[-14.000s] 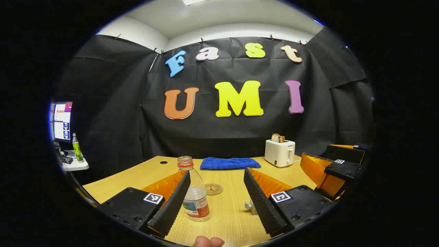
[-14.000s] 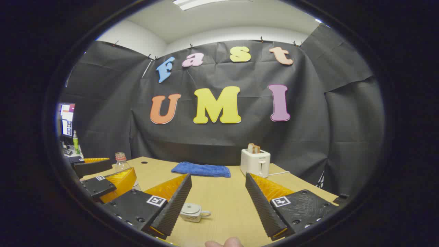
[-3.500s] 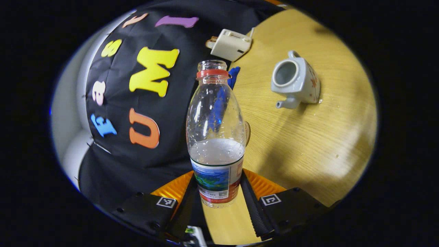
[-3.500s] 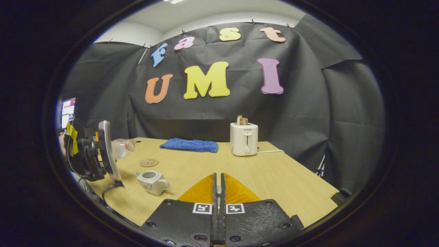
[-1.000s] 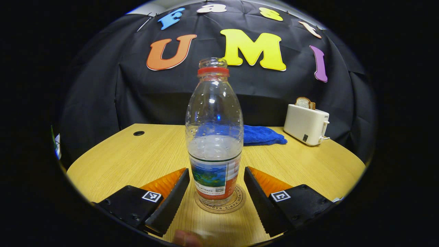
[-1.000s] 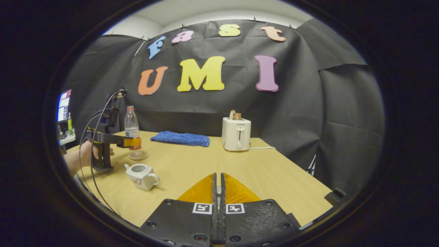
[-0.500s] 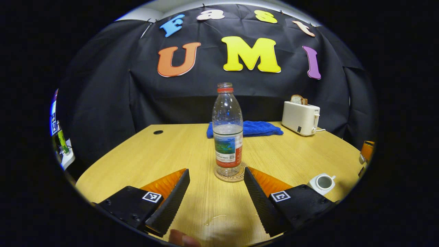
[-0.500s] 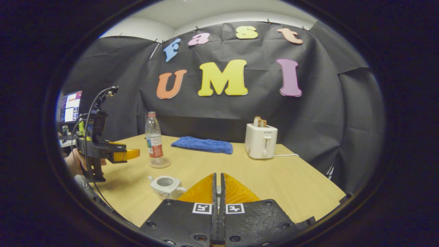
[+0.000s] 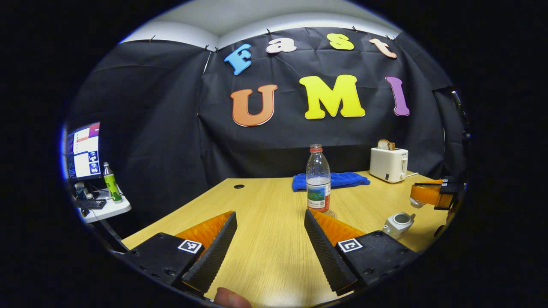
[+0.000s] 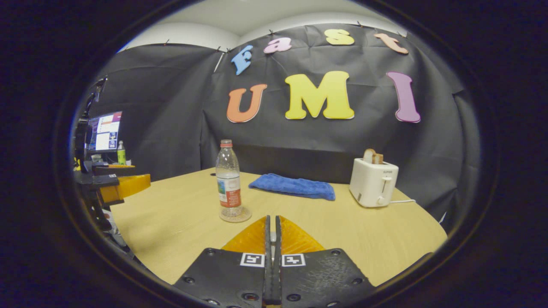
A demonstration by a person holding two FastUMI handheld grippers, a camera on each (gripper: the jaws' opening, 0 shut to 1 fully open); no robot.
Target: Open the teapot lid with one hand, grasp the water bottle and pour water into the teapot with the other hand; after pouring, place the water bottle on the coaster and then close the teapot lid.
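Left gripper view, left claw (image 9: 269,239): spread wide and empty, low over the table (image 9: 257,201), on your side of the water bottle (image 9: 318,179).
Risk at the left claw: its right finger lines up with the bottle's foot. Push forward or swing right and you could clip the bottle.
Right gripper view, right claw (image 10: 270,239): fingers pinched almost together. A small pale bit sits in the slit, and you cannot tell whether that is the lid.
Risk at the right claw: if the lid is held by so thin a pinch, any slackening as you lower it could let it fall onto the table or chip the pot.
Teapot (image 9: 398,223): right of the water bottle and nearer to you, upright, mouth open, lid not yet on.
Risk at the teapot: it is small and probably light. Come down off-centre or tilted and the lid may catch the rim, shoving the pot or slopping water out.
Water bottle: upright on the coaster (image 10: 235,215), part full, so closing the lid looks to be the step left.
Risk at the bottle: it is tall on a narrow base, and a brushing wrist could tip it off the coaster.
Beyond the bottle: blue cloth (image 10: 293,187) and toaster (image 10: 373,182), well apart from it and out of your path.
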